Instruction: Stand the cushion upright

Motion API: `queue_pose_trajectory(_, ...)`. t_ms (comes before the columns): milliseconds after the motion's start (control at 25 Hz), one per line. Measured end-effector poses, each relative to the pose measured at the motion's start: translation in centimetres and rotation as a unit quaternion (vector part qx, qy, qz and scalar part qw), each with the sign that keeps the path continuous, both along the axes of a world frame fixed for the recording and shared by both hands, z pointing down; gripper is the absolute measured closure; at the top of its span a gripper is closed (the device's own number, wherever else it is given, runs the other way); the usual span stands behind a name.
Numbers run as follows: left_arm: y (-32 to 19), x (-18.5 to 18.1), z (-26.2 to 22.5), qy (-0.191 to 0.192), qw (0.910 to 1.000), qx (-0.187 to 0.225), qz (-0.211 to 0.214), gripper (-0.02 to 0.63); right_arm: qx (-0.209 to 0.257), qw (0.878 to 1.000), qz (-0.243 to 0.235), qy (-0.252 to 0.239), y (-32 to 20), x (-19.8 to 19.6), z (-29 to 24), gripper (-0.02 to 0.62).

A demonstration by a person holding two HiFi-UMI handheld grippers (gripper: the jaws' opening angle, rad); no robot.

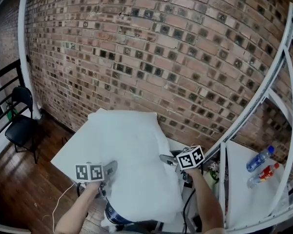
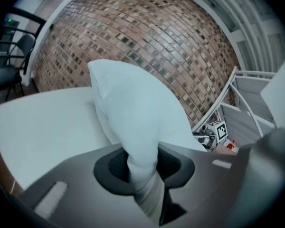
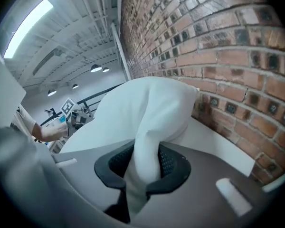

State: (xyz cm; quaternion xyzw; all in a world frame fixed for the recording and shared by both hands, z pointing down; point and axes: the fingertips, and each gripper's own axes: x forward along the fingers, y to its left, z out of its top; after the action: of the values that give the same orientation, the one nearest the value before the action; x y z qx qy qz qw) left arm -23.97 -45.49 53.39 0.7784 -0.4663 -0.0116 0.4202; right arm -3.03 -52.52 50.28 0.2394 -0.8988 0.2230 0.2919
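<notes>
A large white cushion (image 1: 136, 155) lies tilted on the white table (image 1: 71, 150), its far end against the brick wall and its near end raised. My left gripper (image 1: 109, 171) is shut on the cushion's near left edge, and the fabric (image 2: 142, 167) is pinched between its dark pads. My right gripper (image 1: 167, 159) is shut on the near right edge, where a fold of the cushion (image 3: 145, 160) is squeezed between its jaws. In the left gripper view the cushion (image 2: 133, 108) rises toward the wall, and the right gripper's marker cube (image 2: 217, 129) shows beyond it.
The brick wall (image 1: 161, 48) stands right behind the table. A black chair (image 1: 20, 126) sits at the left on the wooden floor. White metal frame bars (image 1: 263, 96) run on the right, and a side surface holds two bottles (image 1: 260, 167).
</notes>
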Motion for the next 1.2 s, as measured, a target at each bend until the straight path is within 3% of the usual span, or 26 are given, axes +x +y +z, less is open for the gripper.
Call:
queue_pose_trajectory(280, -2.9, -1.3, -5.1, -0.059, 0.9945, 0.087, 0.006, 0.502, 0.112, 0.991, 0.067, -0.013, 0.2, -0.3, -5.0, 0.528)
queue_pose_trajectory(640, -5.7, -0.4, -8.8, -0.091, 0.9776, 0.188, -0.023, 0.5, 0.239, 0.956, 0.17, -0.028, 1.1, 1.5, -9.1, 0.528)
queue_pose_trajectory(920, -9.5, 0.9, -11.0, -0.084, 0.9668, 0.24, -0.03, 0.501, 0.326, 0.916, 0.231, -0.029, 0.7, 2.5, -12.1, 0.528)
queue_pose_trajectory(1200, -13.9, 1.5, -15.2, -0.091, 0.9402, 0.328, -0.011, 0.5, 0.411, 0.868, 0.278, -0.032, -1.4, 2.8, -14.8, 0.528)
